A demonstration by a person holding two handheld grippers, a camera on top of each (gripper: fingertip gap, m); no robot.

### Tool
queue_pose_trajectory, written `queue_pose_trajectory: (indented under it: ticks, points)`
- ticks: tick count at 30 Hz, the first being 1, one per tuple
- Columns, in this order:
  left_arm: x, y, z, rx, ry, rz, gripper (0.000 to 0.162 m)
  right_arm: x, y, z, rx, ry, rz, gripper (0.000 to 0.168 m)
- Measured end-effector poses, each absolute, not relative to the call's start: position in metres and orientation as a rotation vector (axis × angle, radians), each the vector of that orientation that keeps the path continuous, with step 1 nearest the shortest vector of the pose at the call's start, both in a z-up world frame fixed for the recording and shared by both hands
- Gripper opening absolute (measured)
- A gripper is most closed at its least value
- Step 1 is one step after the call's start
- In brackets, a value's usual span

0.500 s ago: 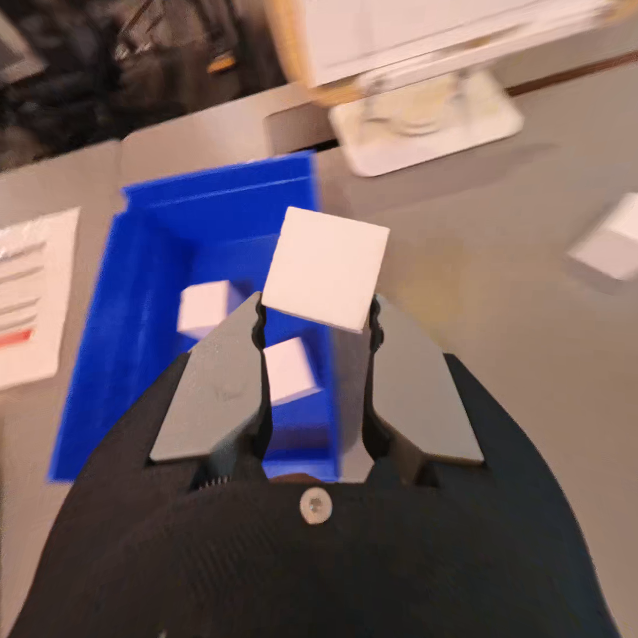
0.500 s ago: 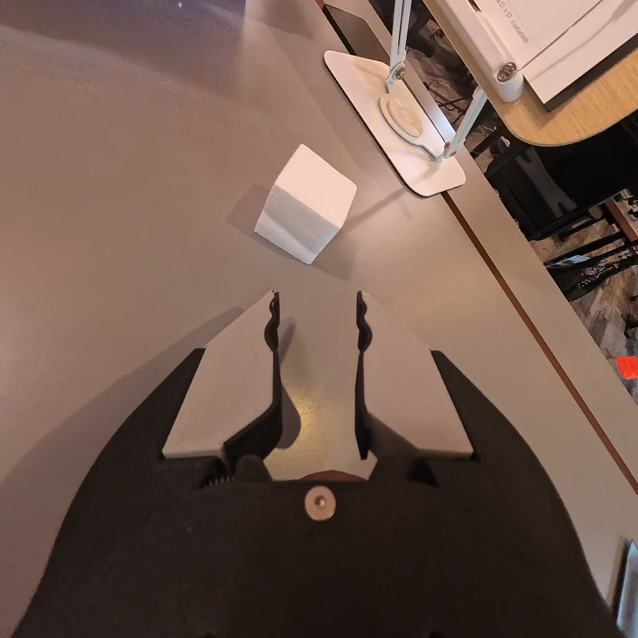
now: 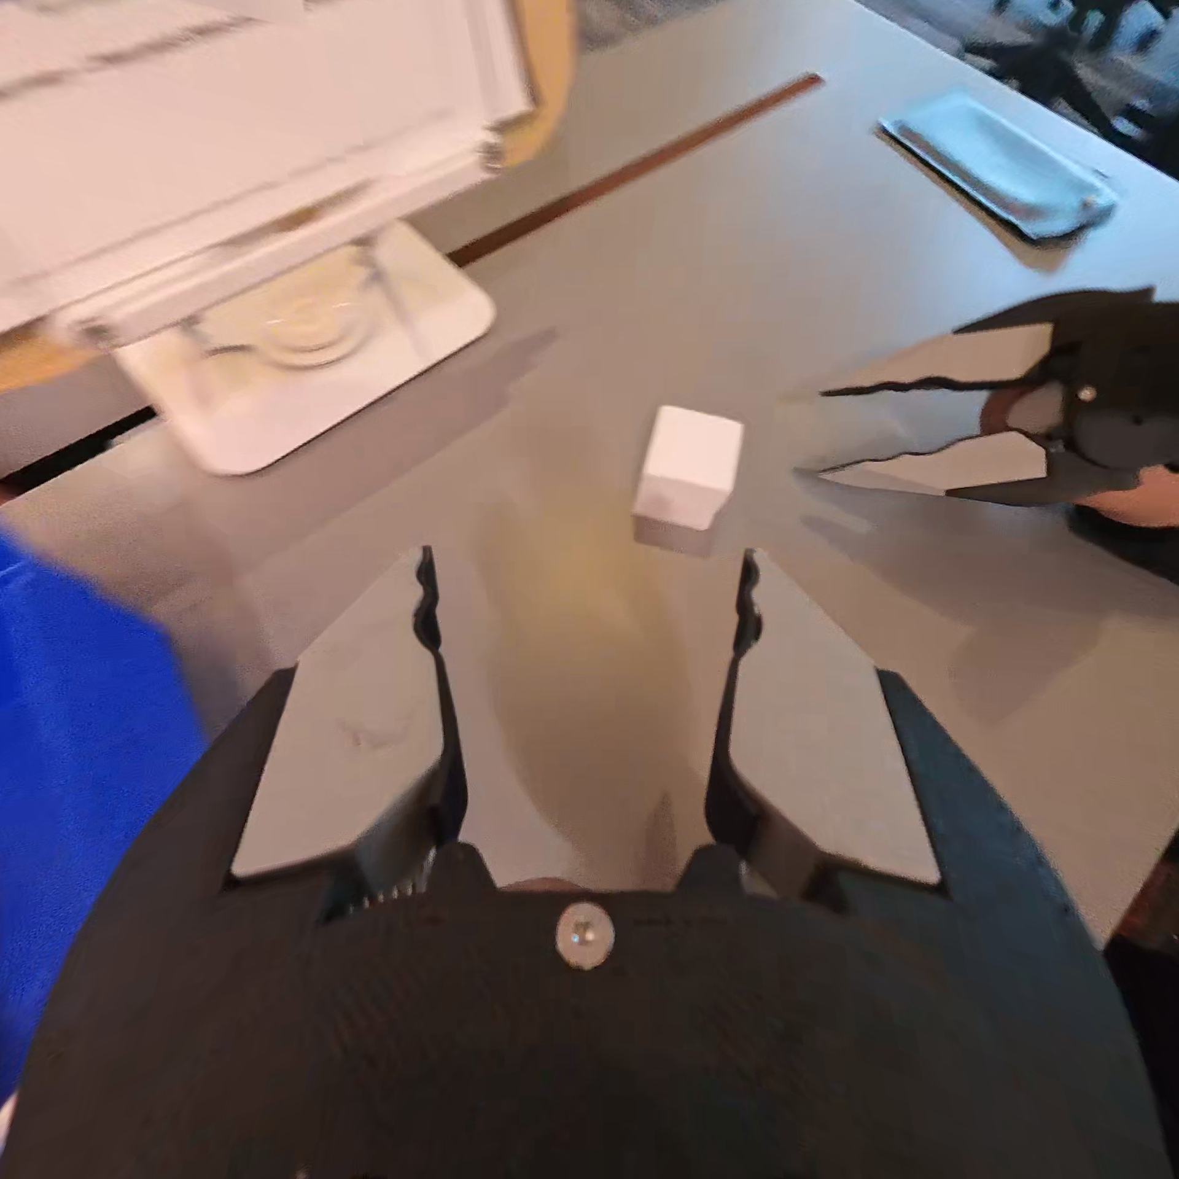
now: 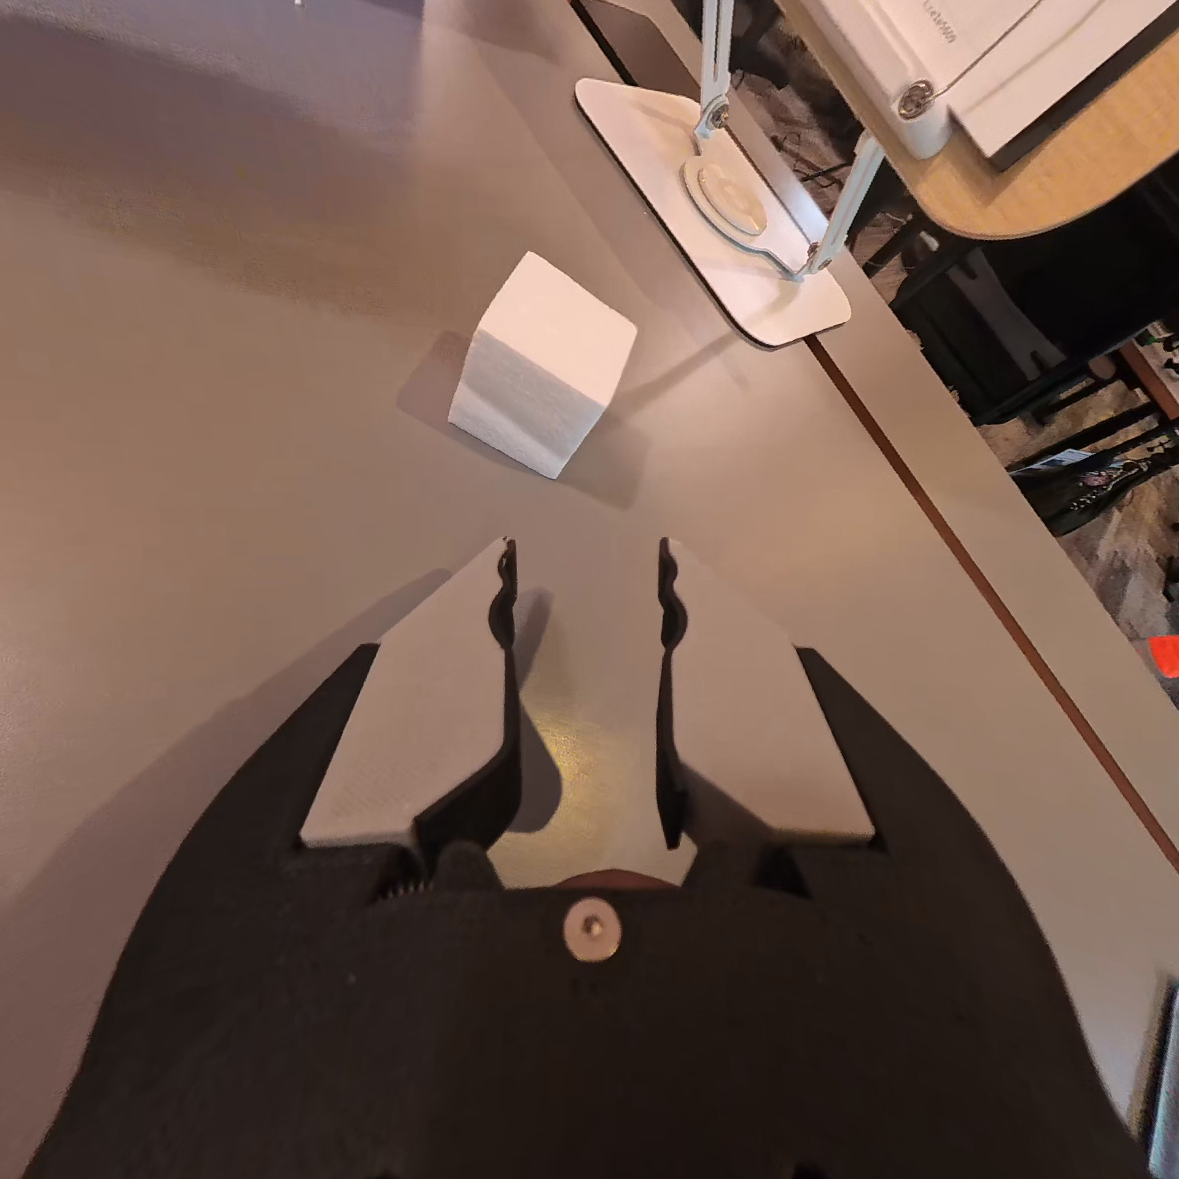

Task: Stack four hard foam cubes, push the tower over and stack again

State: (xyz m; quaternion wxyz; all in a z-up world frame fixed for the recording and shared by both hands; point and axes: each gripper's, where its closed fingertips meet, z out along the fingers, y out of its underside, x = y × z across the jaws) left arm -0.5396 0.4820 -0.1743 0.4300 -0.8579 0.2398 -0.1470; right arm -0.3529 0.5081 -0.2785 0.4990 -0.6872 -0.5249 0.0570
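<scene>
Sitting alone on the grey worktop was 1 white foam cube, flat on 1 face, nothing on top of it. Left gripper had its fingers spread wide, nothing between them, cube ahead and slightly right of the tips, well clear. Right gripper had a narrower gap, also nothing held, cube just ahead and a bit left. In the left wrist view the right gripper came in from the right, tips near the cube, not touching.

Nothing stood between either gripper and the cube. White stand base sat beyond it near the worktop edge, carrying a board of white sheets; print too small to make out. Blue bin at left edge, blurred, contents not visible. Flat dark tray far right.
</scene>
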Motion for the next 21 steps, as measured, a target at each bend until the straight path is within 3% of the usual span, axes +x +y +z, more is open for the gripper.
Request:
queue_pose_trajectory:
  ticks: [8, 9, 10, 11, 15, 21]
  points:
    - [-0.422, 0.529, -0.278, -2.266, 0.857, -0.408, 0.100, -0.342, 0.516, -0.269, -1.669, -1.214, 0.151, 0.042]
    - [-0.418, 0.531, -0.292, -2.299, 0.879, -0.392, 0.091, -0.342, 0.516, -0.268, -1.668, -1.213, 0.152, 0.042]
    - [-0.418, 0.533, -0.302, -2.325, 0.905, -0.362, 0.059, -0.342, 0.516, -0.268, -1.666, -1.213, 0.153, 0.042]
    - [-0.420, 0.536, -0.305, -2.324, 0.905, -0.330, 0.057, -0.342, 0.516, -0.267, -1.663, -1.214, 0.151, 0.042]
    - [-0.456, 0.541, -0.258, -2.232, 0.744, -0.315, 0.057, -0.343, 0.514, -0.264, -1.649, -1.217, 0.146, 0.042]
    - [-0.626, 0.519, -0.152, -2.109, 0.283, -0.063, 0.057, -0.346, 0.510, -0.264, -1.638, -1.235, 0.140, 0.042]
